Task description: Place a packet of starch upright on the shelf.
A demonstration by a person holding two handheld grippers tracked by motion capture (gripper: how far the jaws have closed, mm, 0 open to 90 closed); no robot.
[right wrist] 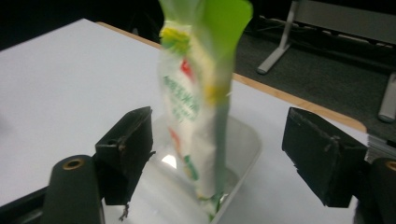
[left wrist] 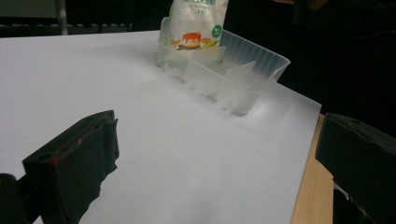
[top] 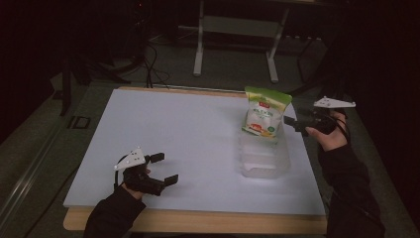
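A white plastic food pouch with a green top edge and printed orange and green label (top: 264,115) stands upright in the far end compartment of a clear, ribbed plastic bin with internal dividers (top: 265,159). The bin lies lengthwise on the right part of a white sheet covering a light wooden table (top: 168,134); its nearer compartments hold nothing. In the left gripper view the pouch (left wrist: 198,23) rises above the bin's far wall (left wrist: 254,56), with two translucent dividers in front of it.

The right gripper (top: 292,122), held in the person's right hand (top: 331,135), is beside the bin's far right, level with the pouch. Its jaws are spread wide; in the right gripper view the pouch (right wrist: 198,100) stands edge-on between them, touching neither, its base in the bin (right wrist: 233,154).

The left gripper (top: 164,169), held in the person's left hand (top: 132,182), is low over the near left part of the white sheet, well apart from the bin. Its jaws are also spread wide and grip nothing.

Behind the table stand grey metal legs of a frame (top: 199,44) on a dark floor.
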